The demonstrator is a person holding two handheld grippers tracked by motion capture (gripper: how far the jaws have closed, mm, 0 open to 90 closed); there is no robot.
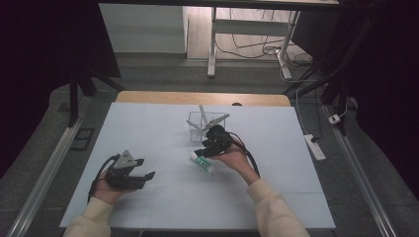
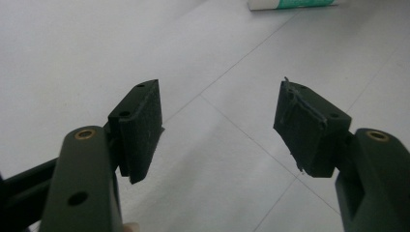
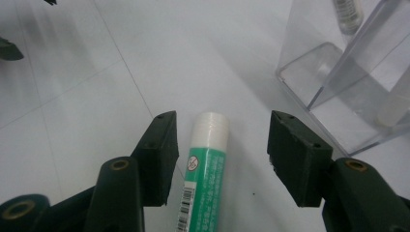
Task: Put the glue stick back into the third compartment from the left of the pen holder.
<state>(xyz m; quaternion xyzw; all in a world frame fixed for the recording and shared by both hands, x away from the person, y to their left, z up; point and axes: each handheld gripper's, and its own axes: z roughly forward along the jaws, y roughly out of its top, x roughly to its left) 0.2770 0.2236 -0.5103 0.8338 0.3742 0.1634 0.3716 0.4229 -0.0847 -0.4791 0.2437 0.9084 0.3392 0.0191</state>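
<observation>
Right gripper (image 3: 220, 154) straddles the glue stick (image 3: 205, 166), jaws apart.

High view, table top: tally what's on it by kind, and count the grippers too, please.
Green-and-white glue stick: 1
Clear plastic container: 1
Sticks standing in the container: at least 2; the exact number is hard to tell
Handheld grippers: 2, left gripper and right gripper
Total: at least 6

Glue stick (image 3: 205, 169): green label, white cap, black barcode on a white patch.
Box (image 3: 348, 72): clear, colourless.
Worktop (image 1: 148, 133): pale grey-white, thin grid lines.
Right claw (image 3: 220, 159), left claw (image 2: 220, 128): black; brass-coloured rivets.
Sleeves (image 1: 276, 212): cream.
</observation>
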